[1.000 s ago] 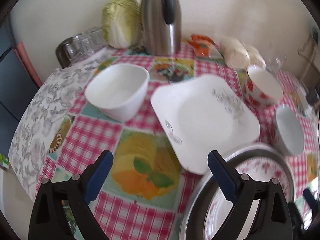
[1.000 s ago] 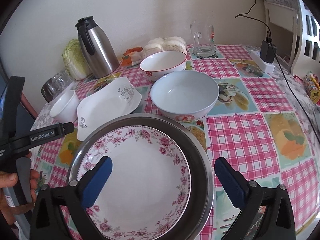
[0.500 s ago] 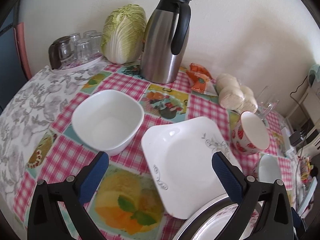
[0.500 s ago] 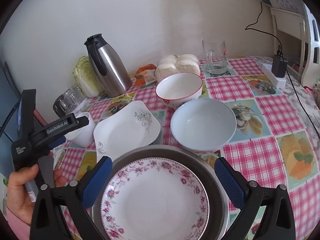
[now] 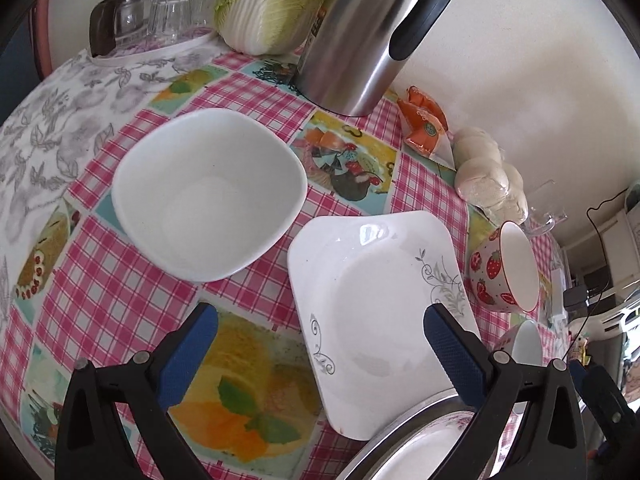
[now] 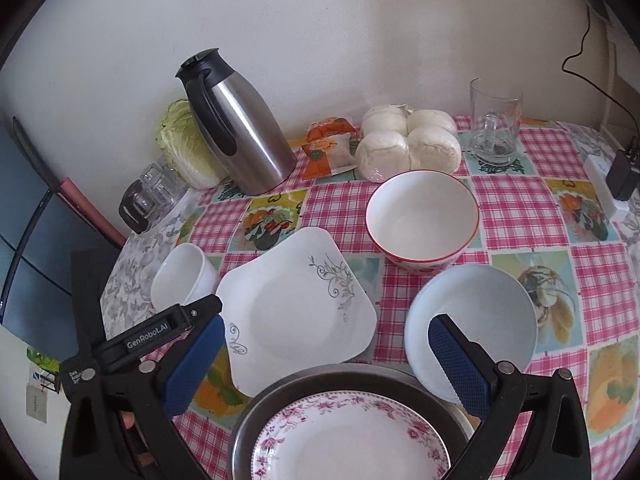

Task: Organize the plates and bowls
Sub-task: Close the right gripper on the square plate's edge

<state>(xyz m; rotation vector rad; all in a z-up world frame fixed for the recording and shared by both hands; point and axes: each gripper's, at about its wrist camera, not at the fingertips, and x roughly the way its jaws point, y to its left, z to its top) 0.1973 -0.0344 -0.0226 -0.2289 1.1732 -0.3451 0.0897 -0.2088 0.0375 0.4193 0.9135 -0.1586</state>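
Observation:
My left gripper is open and empty, over the gap between a white square bowl and a square white plate with a grey vine pattern. My right gripper is also open and empty. It hangs above the near edge of that square plate and a metal pan holding a pink-flowered plate. A strawberry bowl and a pale blue bowl stand to the right. The left gripper's finger shows beside the white square bowl.
At the back by the wall stand a steel thermos jug, a cabbage, several glasses on a tray, bagged buns and a glass mug. A power strip with a charger lies at the right edge.
The left gripper has moved nearer the white square bowl and square plate and rolled. The right gripper has drawn back and up, so the flowered plate sits lower in its view.

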